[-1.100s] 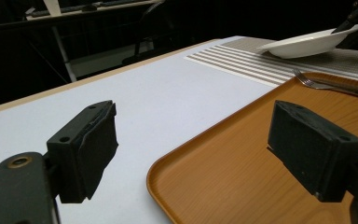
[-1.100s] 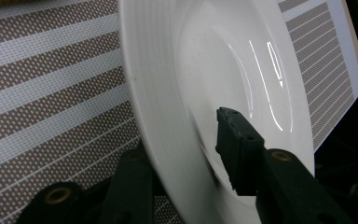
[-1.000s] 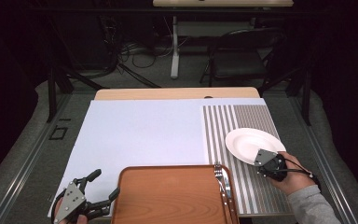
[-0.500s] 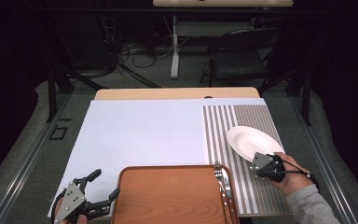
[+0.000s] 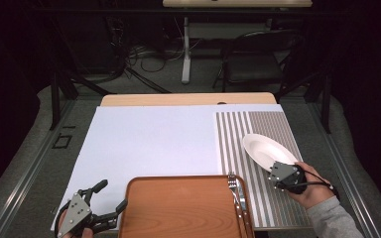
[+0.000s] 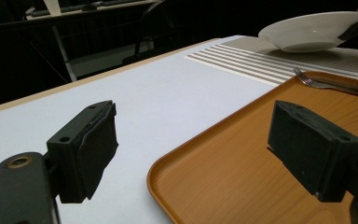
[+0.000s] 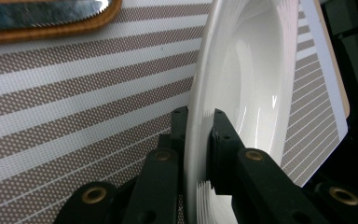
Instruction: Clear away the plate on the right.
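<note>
The rim of the white plate (image 7: pixel 242 93) is pinched between the pressed pads of the right tongs (image 7: pixel 198 126), above the striped mat (image 5: pixel 258 144), beside the wooden tray (image 5: pixel 183 208). The left tongs (image 6: pixel 191 144) are spread, with nothing held, at the tray's left edge. The plate is gripped only at its edge; it could slip or tilt down if it is swung quickly toward the tray.

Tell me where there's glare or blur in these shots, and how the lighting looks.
High view: table lit, the room behind dark. Right gripper view: bright glare streaks on the white plate, its near rim blurred between the right gripper jaws. Left gripper view: the left gripper pads are soft, the fork sharper.
</note>
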Tool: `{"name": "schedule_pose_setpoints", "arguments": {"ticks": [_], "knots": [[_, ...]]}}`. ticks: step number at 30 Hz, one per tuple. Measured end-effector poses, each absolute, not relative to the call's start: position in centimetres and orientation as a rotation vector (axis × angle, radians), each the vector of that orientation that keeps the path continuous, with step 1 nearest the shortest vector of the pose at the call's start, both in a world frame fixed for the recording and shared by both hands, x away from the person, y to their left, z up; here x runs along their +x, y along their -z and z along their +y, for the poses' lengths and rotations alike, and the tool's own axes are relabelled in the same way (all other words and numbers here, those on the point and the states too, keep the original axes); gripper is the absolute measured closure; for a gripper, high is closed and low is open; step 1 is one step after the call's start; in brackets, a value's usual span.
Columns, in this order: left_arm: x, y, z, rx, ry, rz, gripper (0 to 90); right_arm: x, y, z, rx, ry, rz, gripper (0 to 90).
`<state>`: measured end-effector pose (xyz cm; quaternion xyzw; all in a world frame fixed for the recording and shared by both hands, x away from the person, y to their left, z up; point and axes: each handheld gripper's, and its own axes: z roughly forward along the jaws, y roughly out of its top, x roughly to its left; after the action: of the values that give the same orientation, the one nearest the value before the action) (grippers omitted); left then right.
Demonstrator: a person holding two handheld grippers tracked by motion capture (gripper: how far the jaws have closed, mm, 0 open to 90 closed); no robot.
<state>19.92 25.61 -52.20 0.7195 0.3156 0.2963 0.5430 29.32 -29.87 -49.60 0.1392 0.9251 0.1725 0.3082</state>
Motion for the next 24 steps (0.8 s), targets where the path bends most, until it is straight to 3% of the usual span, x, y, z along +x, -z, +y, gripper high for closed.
{"name": "schedule_pose_setpoints", "arguments": {"ticks": [14,24], "knots": [[19.9,52.2,25.6,1.707,-0.703,0.751,15.2,28.4,47.6,-30.1,0.354,-0.544,2.455,82.6],[19.9,52.2,25.6,1.708,-0.703,0.752,15.2,27.2,47.1,-29.9,0.134,-0.606,2.408,82.2]]}}
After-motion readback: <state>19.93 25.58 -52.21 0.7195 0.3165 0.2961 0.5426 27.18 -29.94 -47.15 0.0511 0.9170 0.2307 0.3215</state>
